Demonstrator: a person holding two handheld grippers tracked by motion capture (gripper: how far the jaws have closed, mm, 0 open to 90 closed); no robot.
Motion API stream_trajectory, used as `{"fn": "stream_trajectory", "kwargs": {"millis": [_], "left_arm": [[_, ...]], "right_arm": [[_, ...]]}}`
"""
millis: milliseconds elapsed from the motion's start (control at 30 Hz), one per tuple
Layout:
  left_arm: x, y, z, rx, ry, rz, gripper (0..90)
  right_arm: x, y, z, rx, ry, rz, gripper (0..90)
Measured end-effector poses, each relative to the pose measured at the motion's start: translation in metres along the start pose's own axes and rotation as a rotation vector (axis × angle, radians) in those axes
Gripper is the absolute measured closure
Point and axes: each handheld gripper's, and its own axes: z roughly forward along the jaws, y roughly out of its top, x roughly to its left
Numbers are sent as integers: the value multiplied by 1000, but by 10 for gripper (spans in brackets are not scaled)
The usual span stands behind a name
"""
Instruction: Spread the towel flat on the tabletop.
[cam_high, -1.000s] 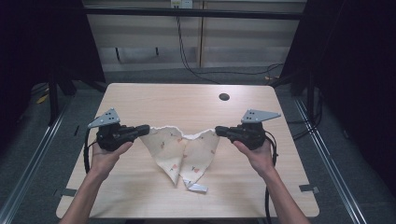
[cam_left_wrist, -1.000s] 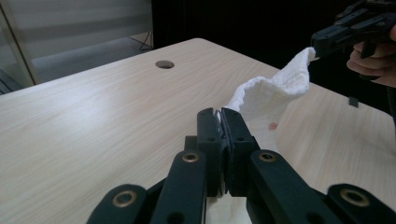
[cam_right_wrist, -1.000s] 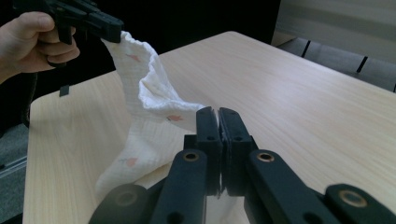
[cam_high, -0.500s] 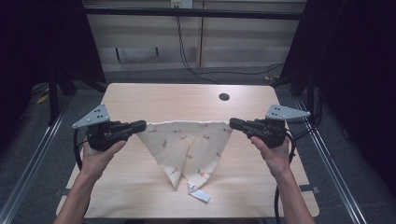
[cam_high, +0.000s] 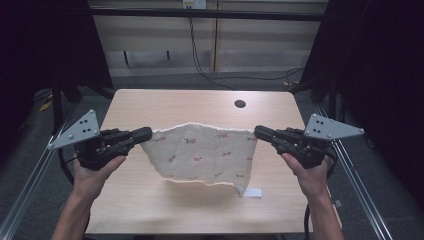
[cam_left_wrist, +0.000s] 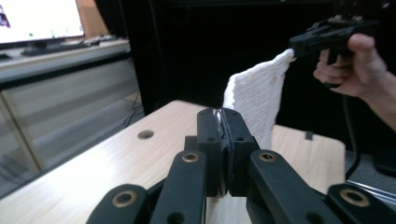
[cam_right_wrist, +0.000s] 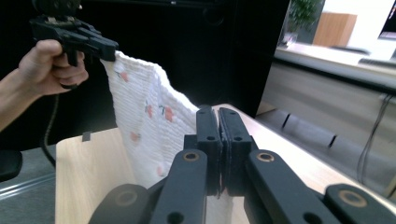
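Observation:
A cream cloth (cam_high: 202, 152) with small red and green prints hangs stretched between the two grippers above the wooden table (cam_high: 190, 107). My left gripper (cam_high: 147, 133) is shut on the cloth's left top corner, and my right gripper (cam_high: 257, 132) is shut on its right top corner. The lower edge sags free, and a white label (cam_high: 252, 192) dangles at the bottom right. In the left gripper view the jaws (cam_left_wrist: 222, 114) pinch the cloth (cam_left_wrist: 254, 95), which runs to the other gripper (cam_left_wrist: 299, 44). The right gripper view shows its jaws (cam_right_wrist: 217, 114) pressed on the cloth (cam_right_wrist: 149, 123).
A round hole (cam_high: 240, 104) sits in the table near its far edge. Metal frame rails (cam_high: 30, 175) run along both sides of the table. Cables (cam_high: 200, 55) trail on the floor behind it.
Both grippers have risen and moved apart. The cloth, bunched and folded on the table before, now hangs spread out and lifted off the surface.

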Motion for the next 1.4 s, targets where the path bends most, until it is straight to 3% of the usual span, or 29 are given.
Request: {"fn": "stream_trajectory", "kwargs": {"millis": [233,333,400,433,467,500,567,667,767,933,1100,1400], "left_arm": [[-14,10,-5,-12,-21,14,875],[-9,4,2,26,-9,0,875],[-7,-1,10,57,-15,14,875],[-5,-5,15,70,-10,6,875],[-1,-10,20,87,-7,-13,875],[5,-20,28,120,-12,-31,875],[11,-28,33,138,-16,-41,875],[26,-45,44,182,-6,-90,874],[44,-59,51,209,8,-129,873],[51,-69,59,249,12,-143,873],[64,-82,65,262,26,-195,874],[73,-102,88,291,24,-226,873]], "right_arm": [[15,12,-15,-7,-14,-32,882],[14,13,-21,-12,-38,-35,882],[11,9,-19,8,-39,-25,883],[4,1,-13,44,-49,-19,883],[4,1,-13,44,-49,-19,883],[-4,-9,-6,74,-51,6,883],[-6,-12,-4,89,-59,13,883],[-19,-27,6,128,-60,51,883],[-29,-44,18,198,-69,76,883],[-32,-53,31,234,-46,87,883],[-40,-62,46,283,-54,97,882],[-64,-80,56,296,-65,125,882]]}}
